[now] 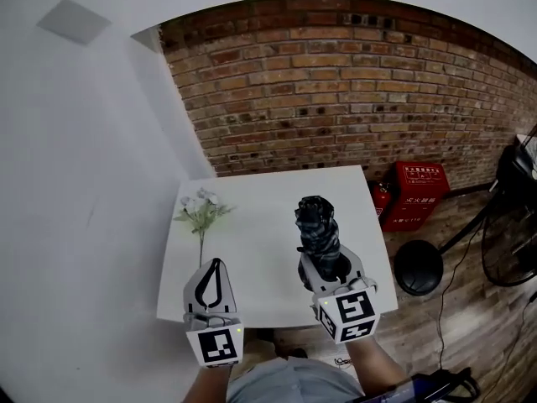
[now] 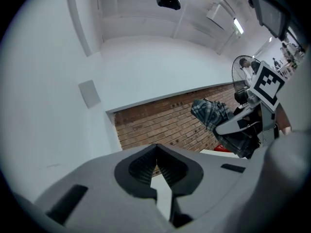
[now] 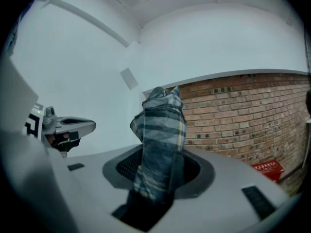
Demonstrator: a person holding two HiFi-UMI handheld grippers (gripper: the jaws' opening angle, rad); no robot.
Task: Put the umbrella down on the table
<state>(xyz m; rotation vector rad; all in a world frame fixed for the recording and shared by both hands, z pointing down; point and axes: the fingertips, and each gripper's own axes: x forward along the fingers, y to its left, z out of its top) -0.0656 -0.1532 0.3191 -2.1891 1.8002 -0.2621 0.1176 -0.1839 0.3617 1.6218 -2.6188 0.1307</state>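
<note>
One umbrella (image 1: pixel 317 223) is clamped by the right gripper (image 1: pixel 325 260); the left gripper (image 1: pixel 216 264) is held with jaws together; one flower sprig (image 1: pixel 201 209) is laid on the table (image 1: pixel 268 193).

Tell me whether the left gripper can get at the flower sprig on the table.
Probably yes. The left gripper, empty with jaws together, is just short of the flower sprig on the white table, with nothing between them. It would need to open first.
</note>
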